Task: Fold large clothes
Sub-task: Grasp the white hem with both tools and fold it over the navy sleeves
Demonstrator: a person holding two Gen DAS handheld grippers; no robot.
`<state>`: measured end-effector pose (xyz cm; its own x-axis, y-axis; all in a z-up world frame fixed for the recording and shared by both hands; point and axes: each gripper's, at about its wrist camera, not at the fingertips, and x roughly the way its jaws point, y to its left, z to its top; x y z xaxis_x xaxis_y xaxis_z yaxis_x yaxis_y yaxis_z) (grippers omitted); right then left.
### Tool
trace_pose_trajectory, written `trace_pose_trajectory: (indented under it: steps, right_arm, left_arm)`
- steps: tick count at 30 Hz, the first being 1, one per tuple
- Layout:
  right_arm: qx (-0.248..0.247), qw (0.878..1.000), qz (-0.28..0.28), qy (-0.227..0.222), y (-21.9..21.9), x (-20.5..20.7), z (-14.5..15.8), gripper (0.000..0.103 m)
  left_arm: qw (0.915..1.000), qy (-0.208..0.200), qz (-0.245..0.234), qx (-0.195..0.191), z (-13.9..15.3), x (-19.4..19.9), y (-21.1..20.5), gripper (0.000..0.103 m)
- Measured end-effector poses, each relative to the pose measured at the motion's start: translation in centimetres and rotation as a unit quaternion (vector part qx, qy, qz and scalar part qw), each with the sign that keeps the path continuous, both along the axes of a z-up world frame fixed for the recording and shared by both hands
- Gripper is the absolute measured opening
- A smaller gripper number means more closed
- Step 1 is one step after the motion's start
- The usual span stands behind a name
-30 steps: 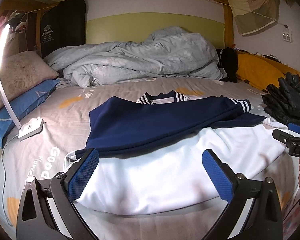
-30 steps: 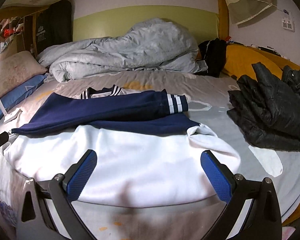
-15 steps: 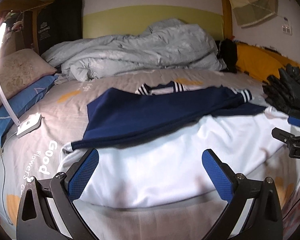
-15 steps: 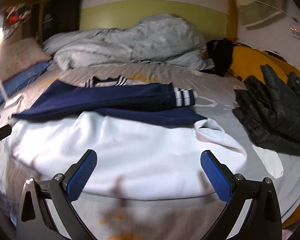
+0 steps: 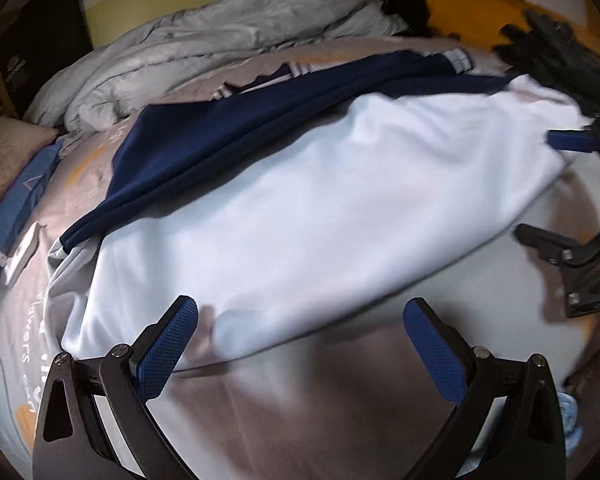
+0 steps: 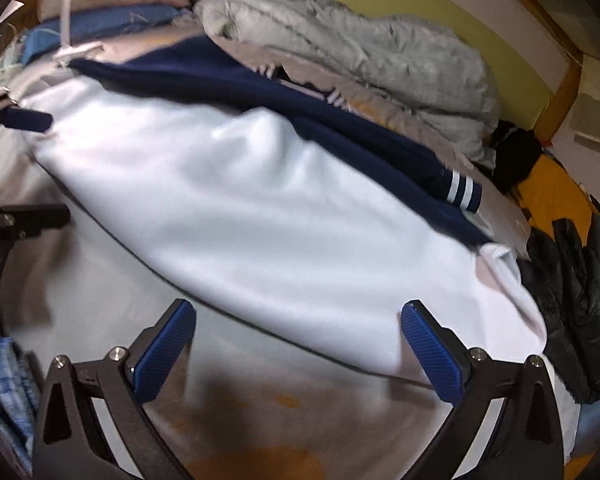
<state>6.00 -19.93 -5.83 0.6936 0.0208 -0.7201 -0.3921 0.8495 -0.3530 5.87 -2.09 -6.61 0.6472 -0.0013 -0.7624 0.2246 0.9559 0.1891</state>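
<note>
Behind blurred shirt (image 5: 320, 216): collar half-hidden

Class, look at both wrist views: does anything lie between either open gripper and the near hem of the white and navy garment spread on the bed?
Nothing visible does. Only bare grey bedsheet separates the left gripper and right gripper from the white and navy garment. The black padded jacket lies off to the right side.

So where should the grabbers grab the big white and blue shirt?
Grab the white and blue shirt by its near white hem, one corner each, coming in low from the front. That edge lies flat and free; both sets of jaws stand open right before it.
</note>
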Motion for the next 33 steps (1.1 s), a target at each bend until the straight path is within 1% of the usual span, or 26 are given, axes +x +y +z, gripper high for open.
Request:
trace_pose_trajectory:
  steps: [3, 4, 6, 7, 8, 9, 10, 11, 12, 13, 14, 15, 16, 17, 18, 19, 21, 22, 25, 27, 29, 31, 32, 33]
  right_arm:
    - [0.002, 1.0, -0.018, -0.011, -0.8, 0.5, -0.1, 0.103]
    - [-0.002, 0.999, -0.031, -0.02, -1.2, 0.8, 0.0, 0.103]
    - [-0.022, 0.996, -0.076, -0.049, -2.3, 1.7, 0.2, 0.103]
    - [-0.03, 0.994, -0.091, -0.056, -2.7, 2.0, 0.2, 0.103]
    - [-0.039, 0.99, -0.117, -0.065, -3.5, 2.5, 0.2, 0.102]
    - [-0.045, 0.986, -0.139, -0.075, -4.3, 2.9, 0.3, 0.099]
    - [-0.048, 0.985, -0.148, -0.081, -4.8, 3.0, 0.4, 0.089]
    - [-0.053, 0.982, -0.158, -0.087, -5.4, 3.2, 0.5, 0.078]
    - [-0.053, 0.982, -0.161, -0.087, -5.6, 3.4, 0.6, 0.07]
    - [-0.047, 0.982, -0.16, -0.085, -6.0, 3.3, 0.7, 0.045]
    - [-0.04, 0.982, -0.166, -0.082, -6.4, 3.4, 0.9, 0.034]
    - [-0.033, 0.981, -0.173, -0.083, -6.6, 3.4, 1.1, 0.031]
    - [-0.019, 0.98, -0.178, -0.085, -6.8, 3.3, 1.6, 0.023]
    - [-0.002, 0.979, -0.181, -0.091, -6.9, 3.0, 2.4, 0.019]
    - [0.008, 0.978, -0.179, -0.103, -6.8, 2.3, 3.2, 0.019]
    - [0.017, 0.976, -0.172, -0.129, -6.6, 1.4, 4.5, 0.018]
    - [0.029, 0.974, -0.166, -0.154, -6.3, 0.1, 6.4, 0.018]
    - [0.047, 0.972, -0.162, -0.162, -6.4, -1.0, 7.7, 0.018]
    - [0.066, 0.971, -0.153, -0.169, -6.4, -3.1, 9.6, 0.018]
    - [0.066, 0.973, -0.14, -0.172, -6.2, -4.2, 10.6, 0.018]
    - [0.053, 0.975, -0.124, -0.177, -5.4, -4.7, 11.3, 0.018]
    - [0.041, 0.977, -0.115, -0.177, -4.6, -4.0, 11.8, 0.018]
    - [0.039, 0.977, -0.114, -0.174, -4.2, -3.0, 12.0, 0.018]
    - [0.038, 0.977, -0.114, -0.174, -4.0, -2.2, 12.1, 0.018]
  left_arm:
    - [0.9992, -0.011, 0.035, 0.016, -0.5, 0.8, 1.1, 0.103]
    - [0.9983, -0.017, 0.052, 0.017, -0.5, 1.2, 1.7, 0.103]
    - [0.9955, -0.034, 0.084, 0.026, -0.4, 1.8, 2.5, 0.103]
    - [0.9932, -0.044, 0.102, 0.035, -0.3, 2.0, 2.9, 0.101]
    - [0.9912, -0.051, 0.115, 0.041, -0.3, 2.1, 3.3, 0.096]
    - [0.9886, -0.058, 0.131, 0.045, -0.2, 2.2, 3.8, 0.091]
    - [0.9864, -0.062, 0.145, 0.046, 0.0, 2.3, 4.4, 0.076]
    - [0.9847, -0.067, 0.156, 0.041, 0.2, 2.3, 4.9, 0.056]
    - [0.9837, -0.072, 0.161, 0.035, 0.5, 2.2, 5.2, 0.047]
    - [0.9835, -0.078, 0.161, 0.024, 0.9, 1.9, 5.5, 0.036]
    - [0.9827, -0.089, 0.162, 0.018, 1.3, 1.6, 5.5, 0.026]
    - [0.9809, -0.104, 0.164, 0.016, 1.9, 1.2, 5.4, 0.021]
    - [0.9791, -0.122, 0.162, 0.017, 2.6, 0.8, 5.3, 0.018]
    - [0.9773, -0.137, 0.161, 0.016, 3.4, 0.3, 5.1, 0.016]
    - [0.9762, -0.143, 0.162, 0.01, 4.0, 0.0, 5.0, 0.015]
    - [0.9753, -0.145, 0.167, -0.007, 5.0, -0.6, 5.3, 0.014]
    - [0.9746, -0.142, 0.169, -0.04, 6.8, -1.6, 6.4, 0.014]
    - [0.9747, -0.139, 0.169, -0.046, 7.6, -2.1, 6.7, 0.013]
    - [0.9769, -0.127, 0.159, -0.064, 9.3, -4.4, 7.7, 0.014]
    - [0.9792, -0.122, 0.152, -0.056, 10.0, -5.7, 7.9, 0.014]
    - [0.9822, -0.112, 0.143, -0.048, 10.5, -6.1, 8.0, 0.014]
    - [0.9842, -0.097, 0.139, -0.05, 11.0, -5.2, 8.5, 0.014]
    - [0.985, -0.091, 0.139, -0.047, 11.2, -4.4, 8.7, 0.014]
    - [0.9866, -0.084, 0.136, -0.035, 11.3, -3.0, 8.7, 0.015]
